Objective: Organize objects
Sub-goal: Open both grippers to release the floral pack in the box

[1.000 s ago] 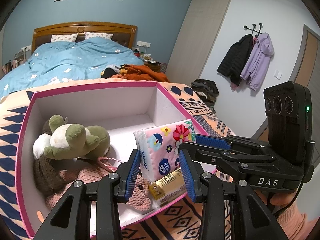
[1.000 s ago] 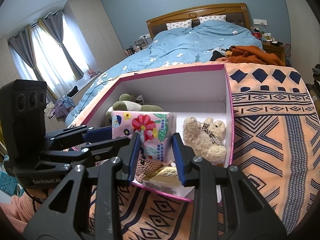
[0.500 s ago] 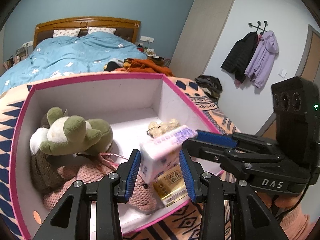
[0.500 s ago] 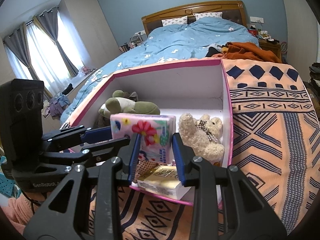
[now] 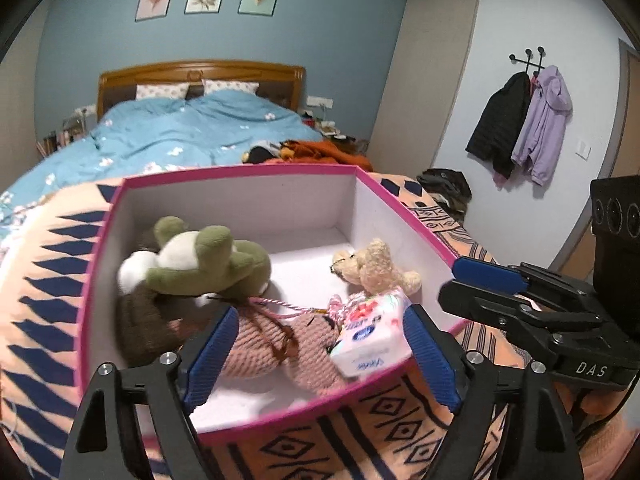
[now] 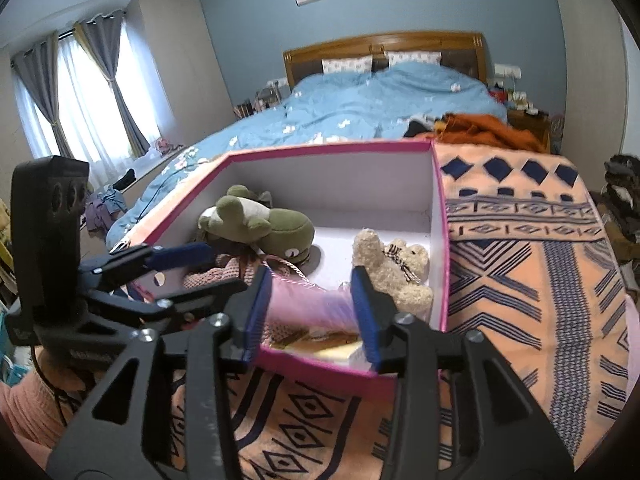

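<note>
The left tongs [image 5: 316,354] are opening and already stand wide; the pink tissue pack [image 5: 370,336] lies between the blue pads, but the left pad is clearly away from it, so nothing is held. The right tongs [image 6: 310,312] are opening too. The same pack shows there as a pink blur [image 6: 310,306] between the pads, and I judge that it is released and dropping into the box.

The pack sits low at the near wall of the pink box [image 5: 102,280], leaning on the knitted pink toy [image 5: 272,344], with a yellow carton [image 6: 320,344] under it. Behind are the green frog plush [image 5: 204,260] and the small beige bear [image 5: 374,266]. The box stands on a patterned blanket [image 6: 520,280] on the bed.

The pack seems light and soft, with a smooth plastic wrap that may slip. I would take it across its short sides, near the middle, with a gentle squeeze only, because it crushes easily.
</note>
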{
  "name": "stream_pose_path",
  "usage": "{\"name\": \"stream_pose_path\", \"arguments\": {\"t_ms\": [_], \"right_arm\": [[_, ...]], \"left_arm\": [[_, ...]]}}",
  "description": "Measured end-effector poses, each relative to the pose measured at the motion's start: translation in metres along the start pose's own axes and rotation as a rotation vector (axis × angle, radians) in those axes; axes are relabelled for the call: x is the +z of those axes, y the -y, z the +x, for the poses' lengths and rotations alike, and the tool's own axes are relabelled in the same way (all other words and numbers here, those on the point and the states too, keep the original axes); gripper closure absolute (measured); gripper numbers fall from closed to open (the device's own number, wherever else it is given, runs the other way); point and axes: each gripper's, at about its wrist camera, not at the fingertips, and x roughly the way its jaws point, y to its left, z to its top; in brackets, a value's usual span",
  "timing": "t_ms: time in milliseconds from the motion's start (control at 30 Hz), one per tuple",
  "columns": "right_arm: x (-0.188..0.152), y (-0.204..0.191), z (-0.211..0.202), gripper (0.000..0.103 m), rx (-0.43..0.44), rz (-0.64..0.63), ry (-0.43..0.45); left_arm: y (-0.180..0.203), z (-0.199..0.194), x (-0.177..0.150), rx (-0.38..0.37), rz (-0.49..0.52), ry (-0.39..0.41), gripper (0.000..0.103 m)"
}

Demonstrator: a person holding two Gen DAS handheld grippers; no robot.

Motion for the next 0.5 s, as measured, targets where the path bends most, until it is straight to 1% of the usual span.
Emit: {"name": "stream_pose_path", "arguments": {"t_ms": [100,133,233,300,333,367,400,433,500], "right_arm": [[-0.009,-0.006,-0.009,0.053,0.011,-0.021,0.006],[-0.013,-0.008,-0.012,0.053,0.018,-0.025,0.003],[-0.025,-0.016,-0.019,0.051,0.027,-0.042,0.005],[-0.035,-0.023,-0.026,0.04,0.023,-0.057,0.022],[-0.04,-0.026,-0.029,0.037,0.019,-0.066,0.032],[-0.044,-0.029,-0.031,0.033,0.014,-0.074,0.037],[-0.05,-0.034,-0.033,0.028,0.005,-0.087,0.039],[-0.055,-0.038,-0.034,0.025,-0.007,-0.097,0.038],[-0.064,-0.043,-0.034,0.013,-0.042,-0.106,0.037]], "left_arm": [[0.0,-0.017,-0.007,0.024,0.005,0.033,0.007],[0.001,-0.021,-0.01,0.027,0.004,0.039,0.001],[0.005,-0.038,-0.021,0.062,0.01,0.071,0.0],[0.005,-0.047,-0.03,0.09,0.012,0.082,0.0],[0.005,-0.049,-0.034,0.103,0.008,0.086,0.0],[0.004,-0.052,-0.039,0.112,0.001,0.088,0.0],[0.003,-0.055,-0.045,0.118,-0.012,0.084,0.0],[0.001,-0.056,-0.05,0.127,-0.029,0.078,0.0],[0.0,-0.054,-0.059,0.147,-0.049,0.061,0.0]]}}
